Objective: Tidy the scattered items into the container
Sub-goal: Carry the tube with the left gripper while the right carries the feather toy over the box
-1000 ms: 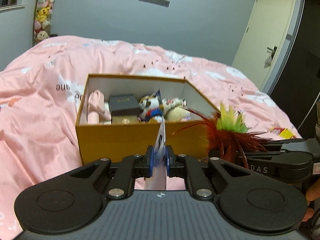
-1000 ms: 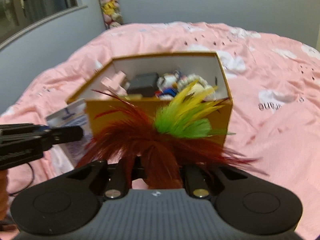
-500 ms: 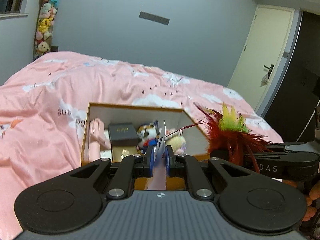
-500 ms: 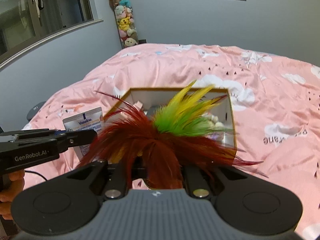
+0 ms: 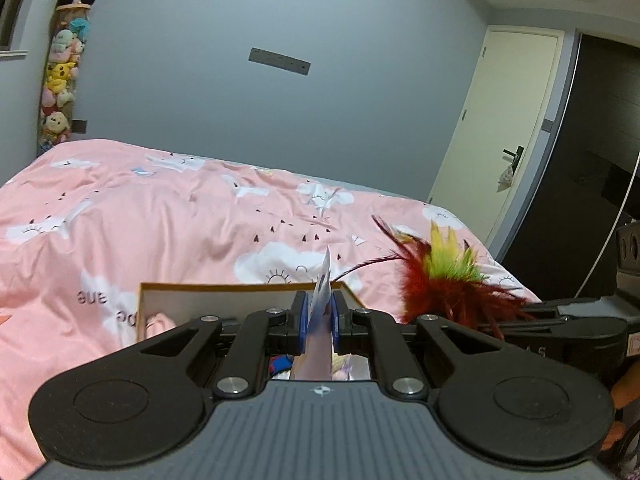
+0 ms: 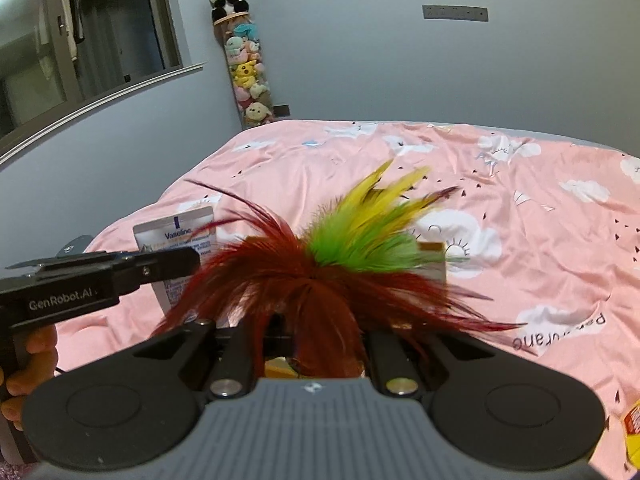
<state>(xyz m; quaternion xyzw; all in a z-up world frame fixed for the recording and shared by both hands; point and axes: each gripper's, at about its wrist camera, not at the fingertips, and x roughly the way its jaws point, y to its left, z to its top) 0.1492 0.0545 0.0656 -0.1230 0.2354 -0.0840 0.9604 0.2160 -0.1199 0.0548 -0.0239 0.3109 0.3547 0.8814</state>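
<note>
My left gripper (image 5: 319, 322) is shut on a flat white Vaseline pouch (image 5: 322, 298), held edge-on above the open yellow cardboard box (image 5: 224, 289). The pouch also shows in the right wrist view (image 6: 180, 236). My right gripper (image 6: 312, 332) is shut on a red, green and yellow feather toy (image 6: 344, 248), which hides its fingertips and most of the box (image 6: 432, 254). The feather toy (image 5: 448, 280) appears at the right of the left wrist view. A pink item (image 5: 160, 326) and toys lie inside the box, mostly hidden by my left gripper.
The box stands on a bed with a pink cloud-print duvet (image 5: 160, 216). A tube of plush toys (image 6: 246, 68) stands at the wall corner. A door (image 5: 504, 128) is at the right. A yellow-red packet (image 6: 632, 432) lies at the right edge.
Both grippers have risen and tilted upward while still holding their items. The box has dropped low in both views and is now largely hidden behind the grippers.
</note>
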